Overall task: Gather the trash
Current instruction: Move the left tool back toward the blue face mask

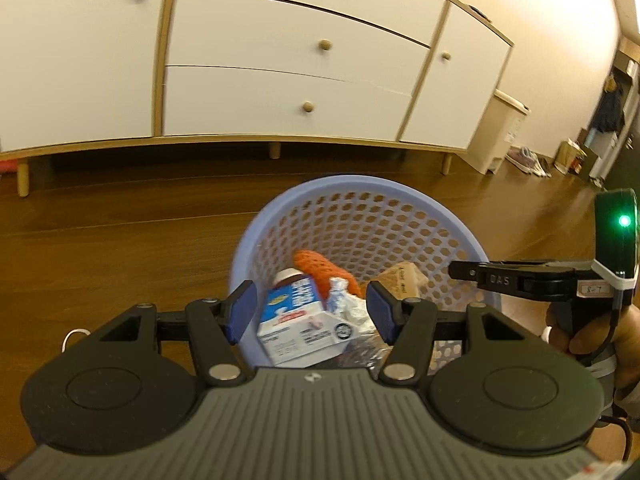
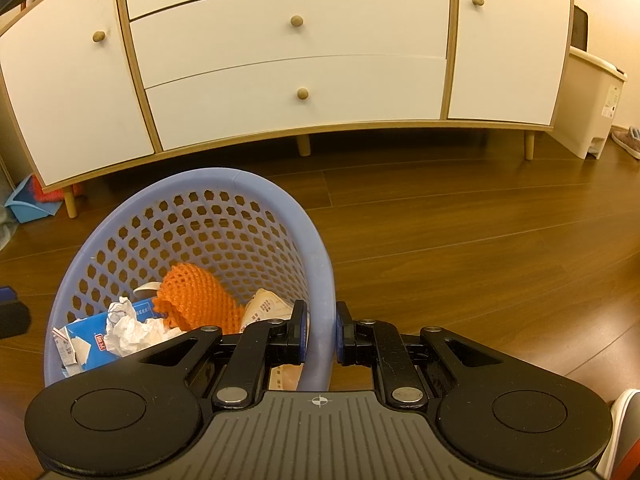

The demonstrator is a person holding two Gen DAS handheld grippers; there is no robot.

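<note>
A white wooden-framed sideboard with round wooden knobs (image 2: 296,64) stood ahead of the tool on the brown wood-plank floor (image 2: 460,232). A cream plastic bin (image 2: 592,100) sat far right; a light-blue dustpan (image 2: 32,204) lay far left.

a lavender plastic wastebasket (image 2: 320,256) with honeycomb-perforated walls stands on the wood floor, tilted so its open mouth faces the cameras. inside lies a blue-and-white milk carton (image 1: 296,320) with a brown cap, on its side, its white panel facing up in the left wrist view. a crumpled white tissue (image 2: 132,330) rests on the carton. behind them an orange foam fruit net (image 2: 196,296) leans against the basket's back wall. a beige printed paper wrapper (image 2: 266,306) sits at the right side of the heap, just beside the net. the near right part of the rim is pinched from both sides.
</note>
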